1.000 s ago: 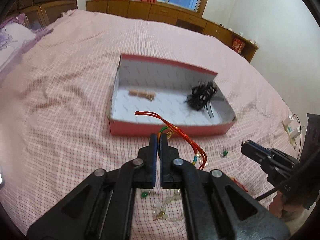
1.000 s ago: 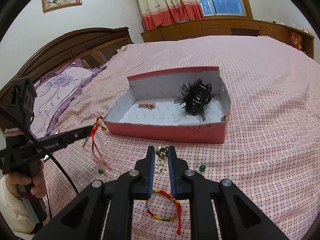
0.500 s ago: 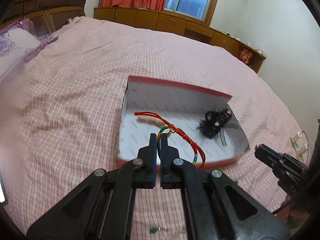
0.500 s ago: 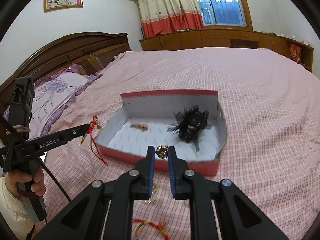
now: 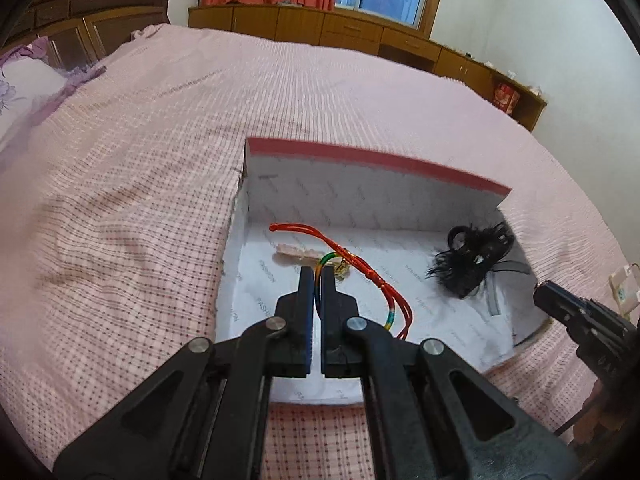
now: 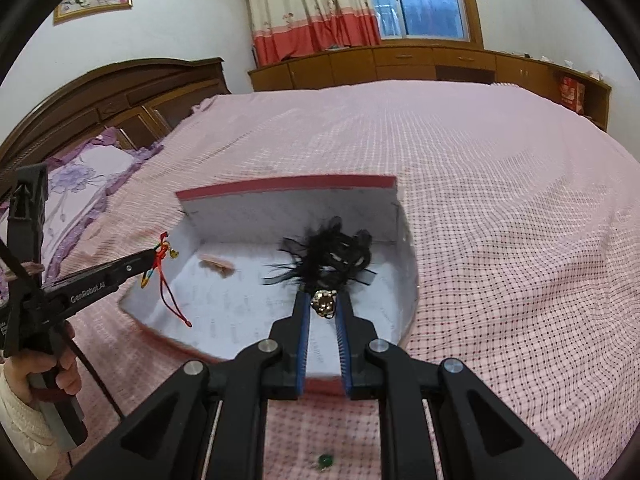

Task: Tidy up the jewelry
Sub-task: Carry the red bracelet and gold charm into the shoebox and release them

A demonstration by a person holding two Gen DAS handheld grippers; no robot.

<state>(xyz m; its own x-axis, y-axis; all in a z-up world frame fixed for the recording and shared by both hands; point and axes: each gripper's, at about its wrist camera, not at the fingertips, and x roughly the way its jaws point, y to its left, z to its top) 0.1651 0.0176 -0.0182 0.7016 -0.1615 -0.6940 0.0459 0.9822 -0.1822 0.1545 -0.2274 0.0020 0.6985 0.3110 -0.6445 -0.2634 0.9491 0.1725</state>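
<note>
presently, going left to right: left gripper [image 5: 317,276] is clenched on the red cord bracelet [image 5: 362,272] at its multicoloured band, cord ends trailing down over the open red box [image 5: 372,158]. judged reason: held above the white floor so it falls inside, not on the bedspread [image 5: 140,184]. pale hair clip [image 6: 216,263] lies near the left wall; black feathered hairpiece [image 6: 332,256] towards the right. right gripper [image 6: 323,307] grasps a small gold ornament [image 6: 324,304] at its tips, over the box's near right part, likely for the same drop. hard to tell: what the gold piece is; whether the cord ends touch the floor. box's near wall is hidden behind the fingers. a green bead [image 6: 325,459] lies outside on the bedspread.
</note>
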